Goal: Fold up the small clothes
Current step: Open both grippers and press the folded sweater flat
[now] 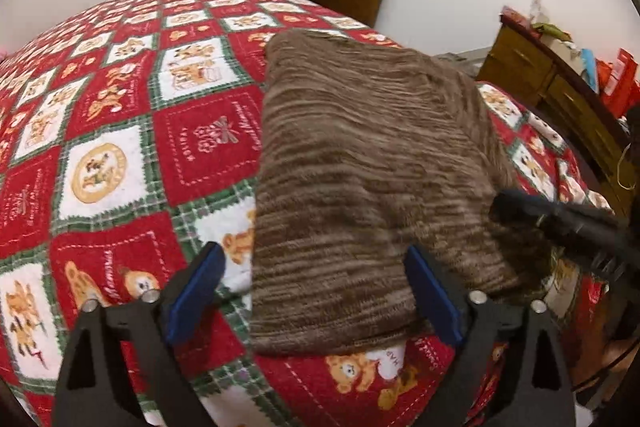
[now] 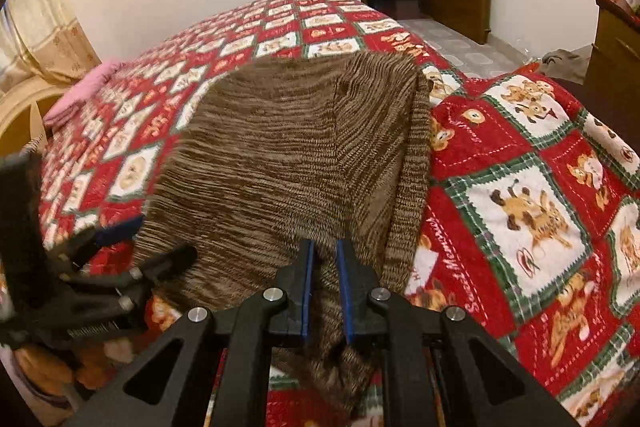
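My brown striped knitted garment lies partly folded on the red teddy-bear patchwork bedspread. It's soft, floppy and light. My right tongs pinch its near hem at six o'clock; my left tongs gape wide, gripping nothing, straddling the near-left corner, a sensible hold.

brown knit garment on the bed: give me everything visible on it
The brown striped knit garment looks like soft, fuzzy ribbed wool in mottled tan and dark brown. It lies folded in a rough rectangle on the red, white and green bear-print bedspread, with a layered edge along one side. The right gripper is shut on its near edge; the left gripper stands open around its near corner.
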Tool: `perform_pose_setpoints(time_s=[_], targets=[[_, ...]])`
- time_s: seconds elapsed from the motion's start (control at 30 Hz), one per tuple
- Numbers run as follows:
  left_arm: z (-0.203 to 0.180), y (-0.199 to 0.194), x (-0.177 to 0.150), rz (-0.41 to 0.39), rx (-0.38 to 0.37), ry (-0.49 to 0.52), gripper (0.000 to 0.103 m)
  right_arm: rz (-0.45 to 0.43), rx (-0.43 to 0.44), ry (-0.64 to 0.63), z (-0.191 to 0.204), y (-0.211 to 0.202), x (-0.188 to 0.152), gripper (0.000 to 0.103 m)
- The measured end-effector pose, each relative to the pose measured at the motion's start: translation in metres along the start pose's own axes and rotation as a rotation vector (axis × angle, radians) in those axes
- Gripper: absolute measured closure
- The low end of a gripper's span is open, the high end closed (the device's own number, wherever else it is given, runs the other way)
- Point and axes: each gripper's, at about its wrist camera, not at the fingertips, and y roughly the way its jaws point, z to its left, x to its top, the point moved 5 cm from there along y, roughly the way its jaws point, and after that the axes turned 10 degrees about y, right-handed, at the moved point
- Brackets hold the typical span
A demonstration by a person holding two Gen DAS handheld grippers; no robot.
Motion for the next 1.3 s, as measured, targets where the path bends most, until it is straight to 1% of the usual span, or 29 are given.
perform_pose_setpoints(time_s=[0.03,0.07,0.1,0.13,0.17,0.2,0.23,0.27,0.3,0.33,0.37,0.43,0.5,0.57,0.67,0.77,0.83,0.87,0.9,0.93,0.97,1.0,1.03,1.1,1.13,1.2,1.23,1.27,1.3], targets=[[-0.001,0.001,0.000,-0.005,0.004,0.000,0.008,-0.016,0.028,0.015,0.002,-0.007,0.004,0.091],[-0.002,0.002,0.001,-0.017,0.004,-0.006,0.012,-0.035,0.050,0.017,0.005,-0.014,0.011,0.090],[-0.003,0.000,0.003,-0.039,-0.016,-0.014,0.020,-0.064,0.077,0.010,0.011,-0.021,0.020,0.083],[-0.004,0.000,0.003,-0.053,-0.041,-0.020,0.040,-0.078,0.099,-0.003,0.017,-0.024,0.029,0.061],[-0.004,-0.001,0.003,-0.059,-0.050,-0.034,0.048,-0.087,0.114,-0.010,0.022,-0.025,0.037,0.048],[-0.001,-0.002,0.003,-0.059,-0.059,-0.055,0.053,-0.094,0.118,-0.010,0.025,-0.025,0.045,0.034],[0.003,-0.003,0.003,-0.058,-0.083,-0.086,0.065,-0.099,0.116,-0.001,0.027,-0.023,0.056,0.034],[0.007,-0.005,0.004,-0.054,-0.114,-0.120,0.082,-0.091,0.112,0.007,0.027,-0.020,0.062,0.034],[0.011,-0.007,0.004,-0.046,-0.170,-0.163,0.085,-0.078,0.111,0.014,0.026,-0.019,0.065,0.034],[0.014,-0.010,0.005,-0.041,-0.208,-0.198,0.087,-0.075,0.122,0.019,0.025,-0.019,0.066,0.034],[0.015,-0.013,0.006,-0.038,-0.220,-0.209,0.088,-0.078,0.124,0.015,0.025,-0.021,0.064,0.034],[0.012,-0.021,0.006,-0.039,-0.237,-0.195,0.088,-0.079,0.122,-0.017,0.027,-0.027,0.055,0.034],[0.007,-0.029,0.004,-0.042,-0.268,-0.194,0.089,-0.063,0.116,-0.077,0.030,-0.037,0.033,0.034],[0.006,-0.030,0.000,-0.023,-0.284,-0.206,0.089,-0.055,0.088,-0.116,0.026,-0.046,0.010,0.034],[0.010,-0.026,-0.006,-0.003,-0.270,-0.204,0.089,-0.053,0.034,-0.141,0.011,-0.061,-0.019,0.034],[0.014,-0.025,-0.011,0.007,-0.288,-0.223,0.089,-0.030,0.037,-0.161,0.006,-0.071,-0.040,0.034],[0.015,-0.028,-0.015,0.005,-0.265,-0.205,0.089,-0.028,0.040,-0.190,0.010,-0.074,-0.046,0.034],[0.014,-0.029,-0.016,0.005,-0.251,-0.193,0.088,-0.051,0.039,-0.206,0.013,-0.076,-0.045,0.034],[0.013,-0.029,-0.016,0.005,-0.229,-0.175,0.088,-0.075,0.038,-0.213,0.016,-0.077,-0.042,0.037],[0.012,-0.028,-0.016,0.007,-0.213,-0.161,0.088,-0.093,0.047,-0.215,0.020,-0.077,-0.040,0.052],[0.011,-0.027,-0.016,0.011,-0.192,-0.146,0.086,-0.094,0.064,-0.214,0.025,-0.073,-0.036,0.062],[0.009,-0.026,-0.016,0.017,-0.161,-0.129,0.086,-0.085,0.070,-0.215,0.028,-0.068,-0.032,0.079],[0.008,-0.026,-0.016,0.019,-0.144,-0.115,0.084,-0.067,0.065,-0.213,0.031,-0.058,-0.030,0.081],[0.006,-0.028,-0.017,0.019,-0.102,-0.078,0.082,-0.050,0.050,-0.198,0.029,-0.043,-0.029,0.081],[0.005,-0.031,-0.017,0.018,-0.077,-0.057,0.081,-0.023,0.040,-0.184,0.025,-0.031,-0.032,0.081],[0.003,-0.034,-0.019,0.018,-0.042,-0.028,0.080,0.064,0.033,-0.143,0.016,-0.010,-0.043,0.081],[0.003,-0.035,-0.020,0.022,-0.026,-0.018,0.080,0.115,0.030,-0.116,0.010,0.000,-0.051,0.086],[0.003,-0.037,-0.020,0.025,-0.012,-0.010,0.080,0.087,0.004,-0.140,0.009,-0.001,-0.053,0.086],[0.001,-0.038,-0.021,0.028,0.007,0.002,0.080,0.098,-0.005,-0.160,0.010,-0.001,-0.057,0.086]])
